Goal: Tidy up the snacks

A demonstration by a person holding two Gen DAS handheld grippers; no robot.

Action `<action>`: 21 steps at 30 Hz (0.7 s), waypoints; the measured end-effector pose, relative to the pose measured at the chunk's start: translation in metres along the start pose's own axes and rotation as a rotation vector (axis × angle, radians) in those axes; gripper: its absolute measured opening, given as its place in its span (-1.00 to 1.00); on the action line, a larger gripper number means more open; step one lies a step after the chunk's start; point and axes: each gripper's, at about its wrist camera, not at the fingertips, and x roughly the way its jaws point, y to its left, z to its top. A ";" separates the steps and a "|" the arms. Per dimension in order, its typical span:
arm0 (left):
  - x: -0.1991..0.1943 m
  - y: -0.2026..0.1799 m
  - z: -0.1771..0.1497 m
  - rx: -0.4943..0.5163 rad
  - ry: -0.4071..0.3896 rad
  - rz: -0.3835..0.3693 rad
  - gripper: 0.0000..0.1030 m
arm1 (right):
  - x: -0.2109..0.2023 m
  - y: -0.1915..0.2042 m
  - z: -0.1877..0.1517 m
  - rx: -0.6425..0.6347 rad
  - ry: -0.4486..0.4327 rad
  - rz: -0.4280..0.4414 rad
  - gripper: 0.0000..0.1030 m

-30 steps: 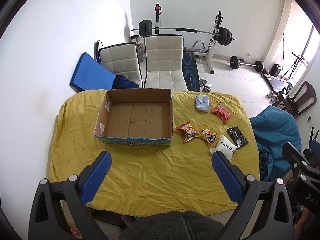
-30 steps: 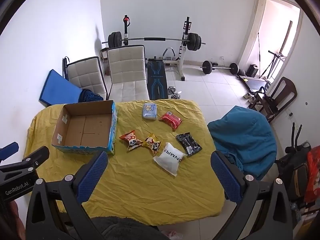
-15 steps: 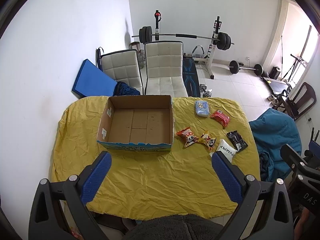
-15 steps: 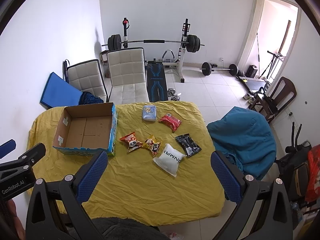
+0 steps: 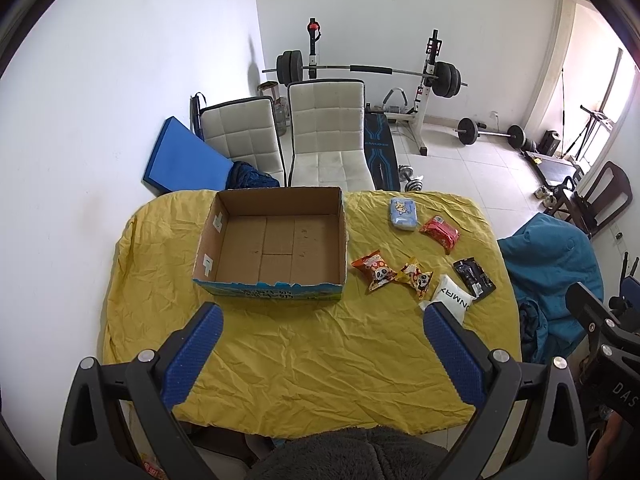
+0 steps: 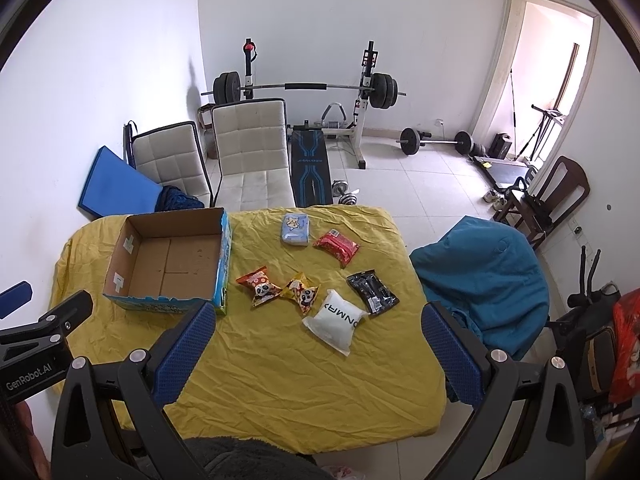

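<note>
An empty cardboard box [image 5: 276,240] [image 6: 170,264] sits at the left of the yellow-covered table [image 5: 304,352] [image 6: 280,360]. To its right lie several snack packs: a light blue pack [image 5: 403,213] [image 6: 296,230], a red pack [image 5: 440,231] [image 6: 337,246], an orange panda pack [image 5: 374,271] [image 6: 260,286], a yellow panda pack [image 5: 416,277] [image 6: 302,292], a white pouch [image 5: 454,298] [image 6: 337,320] and a black pack [image 5: 474,278] [image 6: 372,292]. My left gripper [image 5: 320,320] hangs open high above the near table edge, holding nothing. My right gripper [image 6: 316,320] is also open and empty, well above the snacks.
Two white chairs [image 5: 326,136] [image 6: 250,152] stand behind the table, with a blue mat [image 5: 180,160] and a weight bench with barbell [image 5: 368,72] beyond. A teal-draped seat [image 6: 480,276] is right of the table. A dark chair [image 6: 548,196] stands by the right wall.
Both grippers have risen and pulled back, so the table and box look smaller and farther. Nothing on the table has moved.
</note>
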 end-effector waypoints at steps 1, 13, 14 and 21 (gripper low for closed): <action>0.000 0.000 0.000 -0.001 0.000 0.000 1.00 | -0.001 0.000 0.000 0.001 -0.001 0.001 1.00; 0.001 0.003 -0.001 -0.004 -0.004 0.000 1.00 | -0.005 0.007 0.001 -0.010 -0.014 -0.005 1.00; 0.001 0.003 -0.001 -0.003 -0.005 0.000 1.00 | -0.006 0.007 0.002 -0.009 -0.016 -0.004 1.00; 0.003 0.011 0.003 -0.011 -0.007 -0.002 1.00 | -0.006 0.012 0.006 -0.014 -0.025 -0.007 1.00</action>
